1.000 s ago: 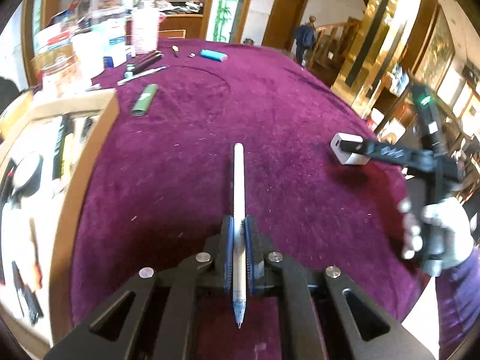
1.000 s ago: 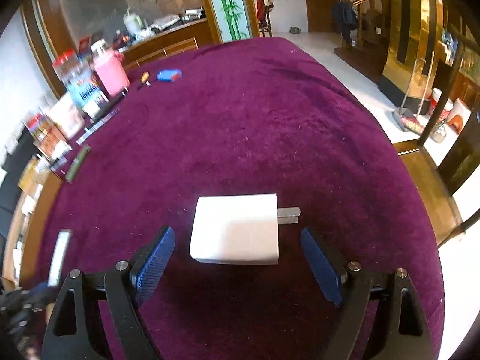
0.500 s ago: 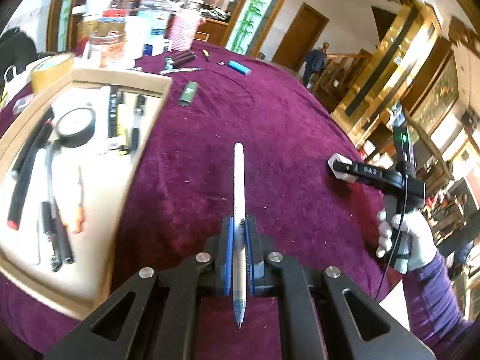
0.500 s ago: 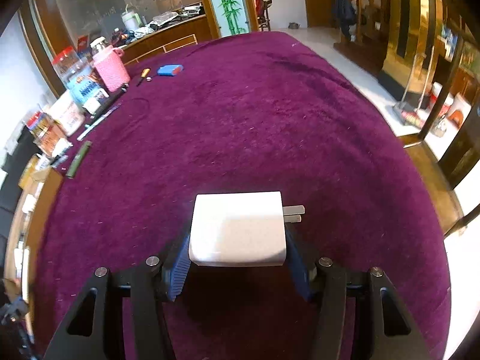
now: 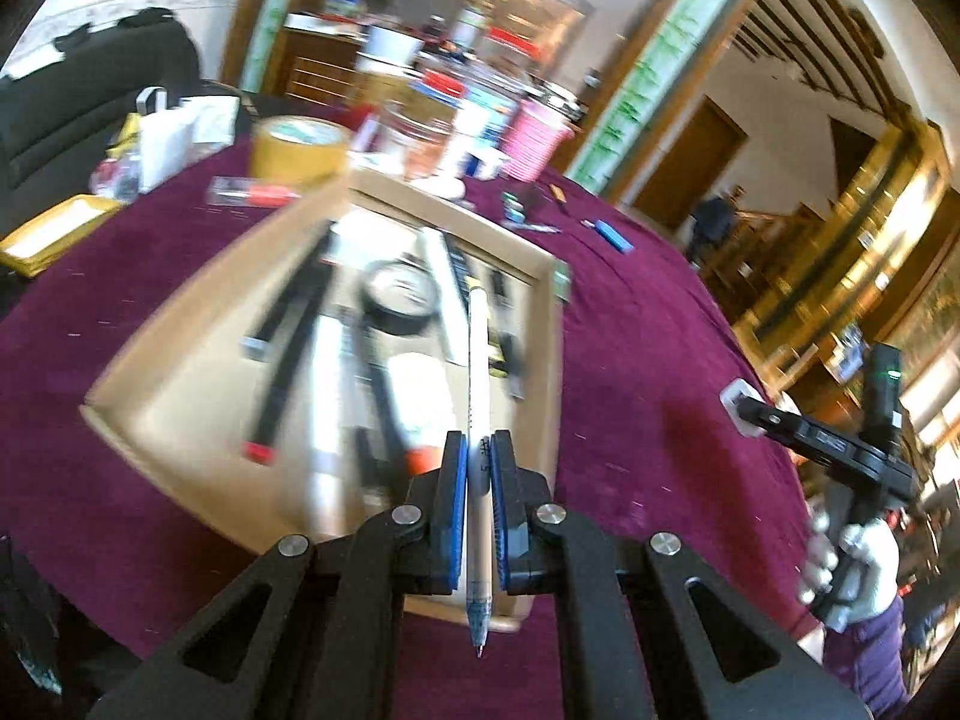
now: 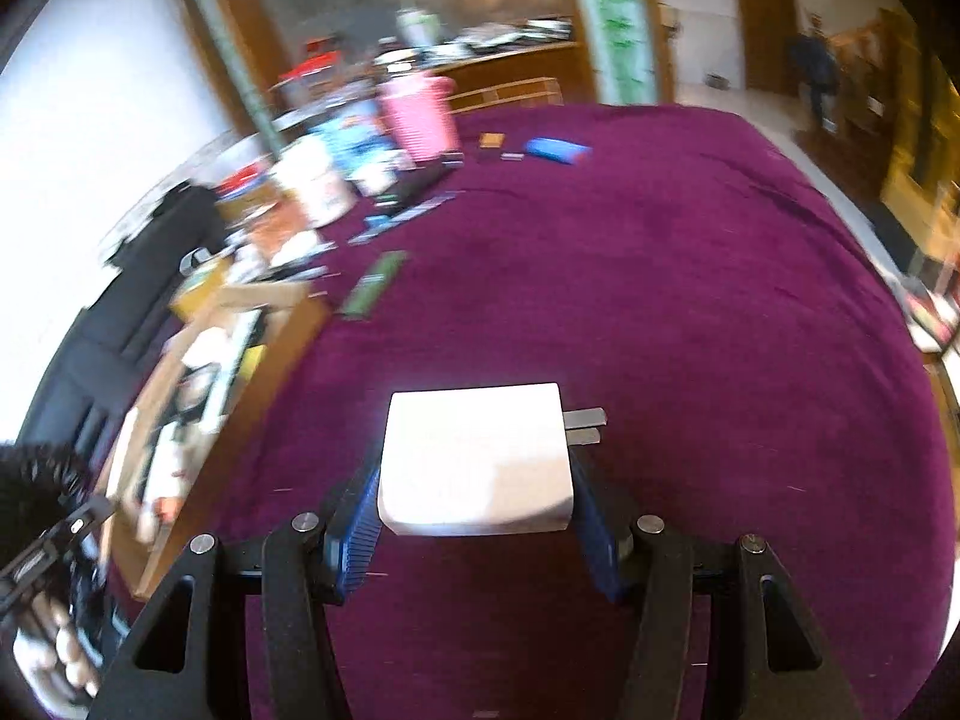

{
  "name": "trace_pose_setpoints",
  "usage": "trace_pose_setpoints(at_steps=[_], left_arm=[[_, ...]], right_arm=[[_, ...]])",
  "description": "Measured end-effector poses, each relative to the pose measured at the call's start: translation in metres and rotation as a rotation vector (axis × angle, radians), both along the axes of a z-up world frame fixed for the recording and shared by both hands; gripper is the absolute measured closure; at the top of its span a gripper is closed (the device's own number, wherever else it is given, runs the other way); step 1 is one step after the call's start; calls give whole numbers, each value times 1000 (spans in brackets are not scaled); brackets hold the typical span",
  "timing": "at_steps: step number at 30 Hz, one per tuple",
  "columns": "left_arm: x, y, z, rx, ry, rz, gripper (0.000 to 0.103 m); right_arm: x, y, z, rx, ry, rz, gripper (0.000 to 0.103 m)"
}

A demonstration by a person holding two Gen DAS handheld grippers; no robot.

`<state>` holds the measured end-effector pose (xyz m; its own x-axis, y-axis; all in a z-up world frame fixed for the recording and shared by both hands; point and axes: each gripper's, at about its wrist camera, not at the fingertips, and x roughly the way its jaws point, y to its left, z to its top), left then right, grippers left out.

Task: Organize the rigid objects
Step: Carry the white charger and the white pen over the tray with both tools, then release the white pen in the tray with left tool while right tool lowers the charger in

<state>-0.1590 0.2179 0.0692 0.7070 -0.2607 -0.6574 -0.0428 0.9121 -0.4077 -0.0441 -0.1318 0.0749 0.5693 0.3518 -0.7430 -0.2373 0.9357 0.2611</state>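
Note:
My left gripper (image 5: 479,456) is shut on a white pen (image 5: 477,372) and holds it above the near right part of a wooden tray (image 5: 543,360) that holds pens, markers and a tape roll. My right gripper (image 6: 477,480) is shut on a white plug charger (image 6: 474,456) with its two prongs pointing right, lifted over the purple tablecloth. The right gripper also shows in the left wrist view (image 5: 750,414), to the right of the tray, with the charger (image 5: 735,399) at its tip.
A green lighter (image 6: 372,285) and a blue lighter (image 6: 555,149) lie on the cloth. A pink cup (image 6: 420,117), jars, boxes and a brown tape roll (image 5: 299,147) crowd the far side. The tray (image 6: 264,360) sits at left in the right wrist view.
My left gripper has swung left with the pen from over the cloth to over the tray. My right gripper closed on the charger, lifted it and turned toward the tray.

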Motion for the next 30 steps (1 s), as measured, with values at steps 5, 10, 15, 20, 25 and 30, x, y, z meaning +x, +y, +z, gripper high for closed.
trace_pose_setpoints(at_steps=[5, 10, 15, 20, 25, 30], left_arm=[[1, 30, -4, 32, 12, 86, 96], [6, 51, -12, 66, 27, 147, 96], [6, 68, -20, 60, 46, 174, 96], [10, 78, -27, 55, 67, 195, 96], [18, 80, -32, 71, 83, 197, 96], [26, 80, -34, 101, 90, 206, 96]], right_arm=[[-11, 75, 11, -10, -24, 178, 43], [-24, 143, 9, -52, -43, 337, 43], [-28, 185, 6, -60, -51, 407, 43], [-26, 213, -2, -114, -53, 454, 43], [-27, 232, -10, -174, -65, 503, 43], [-28, 246, -21, -259, -75, 562, 43]])
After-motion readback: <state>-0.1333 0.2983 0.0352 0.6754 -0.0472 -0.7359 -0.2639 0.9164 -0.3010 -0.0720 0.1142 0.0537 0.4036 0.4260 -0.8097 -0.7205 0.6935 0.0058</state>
